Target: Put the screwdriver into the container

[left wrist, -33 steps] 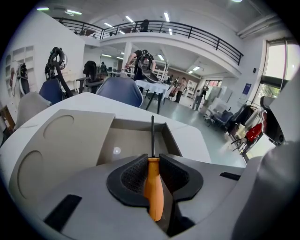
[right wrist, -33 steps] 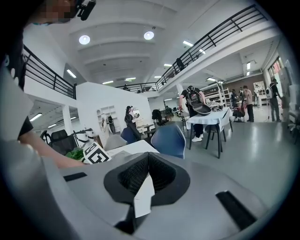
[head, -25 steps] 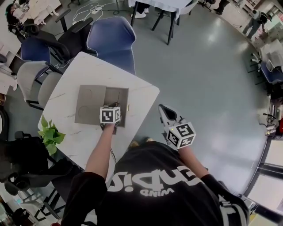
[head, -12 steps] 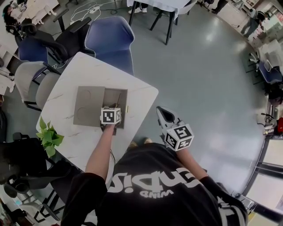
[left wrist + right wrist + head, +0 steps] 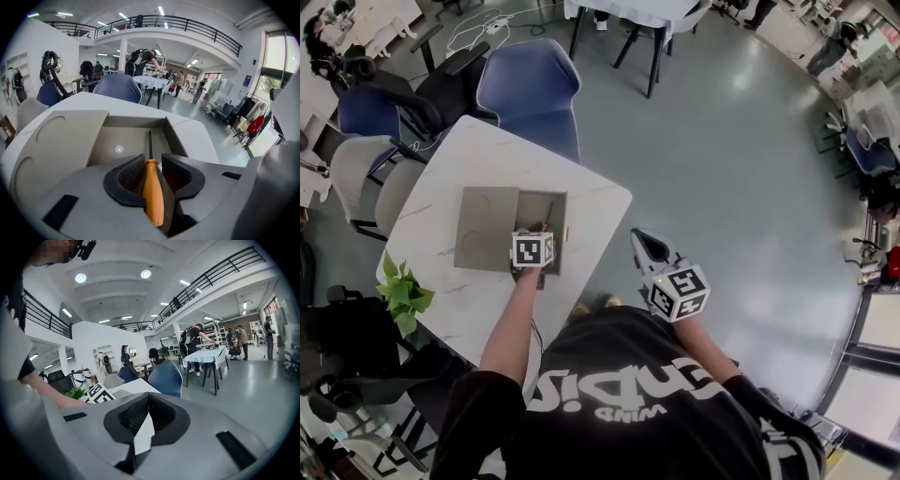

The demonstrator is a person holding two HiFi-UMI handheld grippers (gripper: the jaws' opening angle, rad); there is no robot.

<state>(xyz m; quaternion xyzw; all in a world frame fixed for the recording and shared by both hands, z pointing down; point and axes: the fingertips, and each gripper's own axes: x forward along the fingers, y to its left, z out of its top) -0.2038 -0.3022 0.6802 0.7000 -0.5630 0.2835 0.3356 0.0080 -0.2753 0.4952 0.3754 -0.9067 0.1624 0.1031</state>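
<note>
Low in the centre of the left gripper view, the screwdriver [image 5: 153, 187] lies between the jaws of the left gripper [image 5: 152, 161]. Its orange handle runs back toward the camera and its thin dark shaft points up the frame into the open well of the grey container [image 5: 136, 122]. Those jaws have just been opening. They stand apart, the left pad clear of the handle and the handle leaning along the inner edge of the right pad, so it looks loosely cradled, not clamped. Whether the tip touches the container's floor cannot be told. The container's flat lid [image 5: 61, 140] lies folded out to the left on the white table [image 5: 199, 140].

Judging by its build, the tool should be light and stiff, with most of its weight in the handle. The handle looks smooth and rounded, so it is likely to slip or roll under a weak grip. The best hold is across its thickest part, square between the ribbed pads, not on the narrow shaft. It is not fragile and a short drop into the well should do no harm.

At centre right of the head view, the right gripper [image 5: 649, 246] hangs off the table over the floor, its jaws closed together on nothing I can identify
</note>
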